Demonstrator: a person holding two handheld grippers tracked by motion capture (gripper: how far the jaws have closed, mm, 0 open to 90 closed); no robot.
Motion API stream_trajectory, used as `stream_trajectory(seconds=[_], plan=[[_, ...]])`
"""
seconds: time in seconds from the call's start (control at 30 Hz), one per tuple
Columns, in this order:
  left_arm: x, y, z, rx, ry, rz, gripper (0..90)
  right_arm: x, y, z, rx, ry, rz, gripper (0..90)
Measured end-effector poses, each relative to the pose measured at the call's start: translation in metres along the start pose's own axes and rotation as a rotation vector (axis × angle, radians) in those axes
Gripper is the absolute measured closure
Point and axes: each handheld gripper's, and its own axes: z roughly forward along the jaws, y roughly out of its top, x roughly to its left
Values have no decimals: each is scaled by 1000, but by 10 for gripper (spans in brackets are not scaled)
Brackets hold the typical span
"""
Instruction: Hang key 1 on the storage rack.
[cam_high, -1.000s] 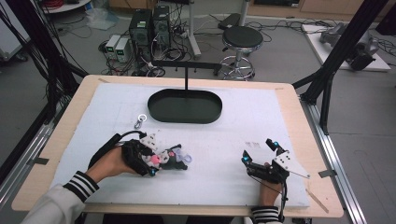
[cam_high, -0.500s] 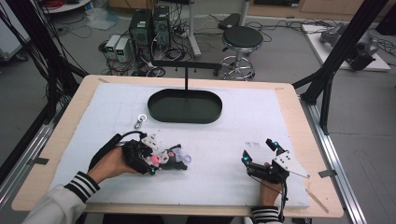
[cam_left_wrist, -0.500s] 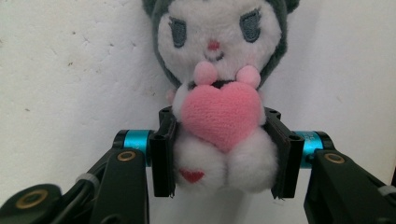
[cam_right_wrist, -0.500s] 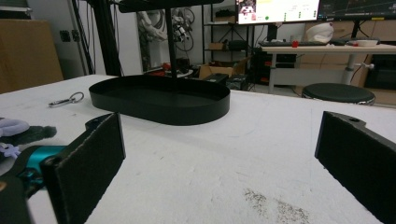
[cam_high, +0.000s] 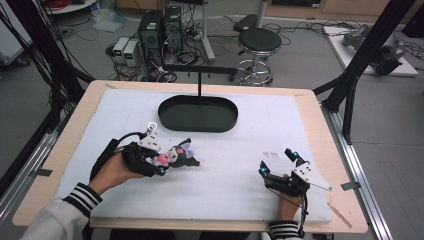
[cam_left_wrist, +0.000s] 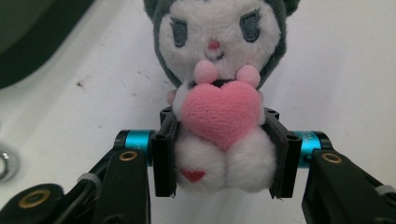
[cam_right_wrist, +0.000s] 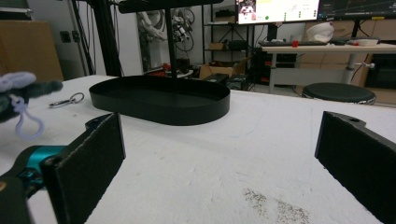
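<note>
A small plush toy (cam_high: 181, 151) with a dark hood, white face and pink heart (cam_left_wrist: 219, 112) lies on the white mat at the left. My left gripper (cam_high: 162, 162) is shut on its body: in the left gripper view both pads (cam_left_wrist: 164, 154) press into the white belly beside the heart. These jaws have just been closing with the toy between them. My right gripper (cam_high: 276, 161) rests on the mat at the right, open wide (cam_right_wrist: 219, 154) with nothing between its pads.
A black oval tray (cam_high: 197, 127) on a stand sits at the far middle of the mat, and is seen ahead in the right gripper view (cam_right_wrist: 163, 112). A metal key ring (cam_high: 151, 127) lies by the left hand. The plush's ear and cord (cam_right_wrist: 18, 93) show at the left.
The left jaws have closed in on the plush toy, which now sits slightly nearer the tray. The right gripper has kept still.
</note>
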Motion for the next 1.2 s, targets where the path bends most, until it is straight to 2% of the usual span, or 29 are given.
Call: stream_trajectory(seconds=[0.2, 0.43, 0.57, 0.77, 0.9, 1.2], plan=[[4, 3, -12, -103, 68, -31, 540, 0, 0, 0, -1, 2, -5, 8], [11, 5, -21, -168, 96, -79, 539, 0, 0, 0, -1, 0, -6, 8], [14, 8, -26, -194, 122, -92, 539, 0, 0, 0, 2, 1, -1, 8], [21, 22, -36, -237, 149, -95, 539, 0, 0, 0, 2, 2, 1, 8], [26, 32, -42, -239, 174, -93, 539, 0, 0, 0, 2, 3, 2, 8], [43, 54, -45, -280, 222, -134, 539, 0, 0, 0, 0, 0, 0, 8]])
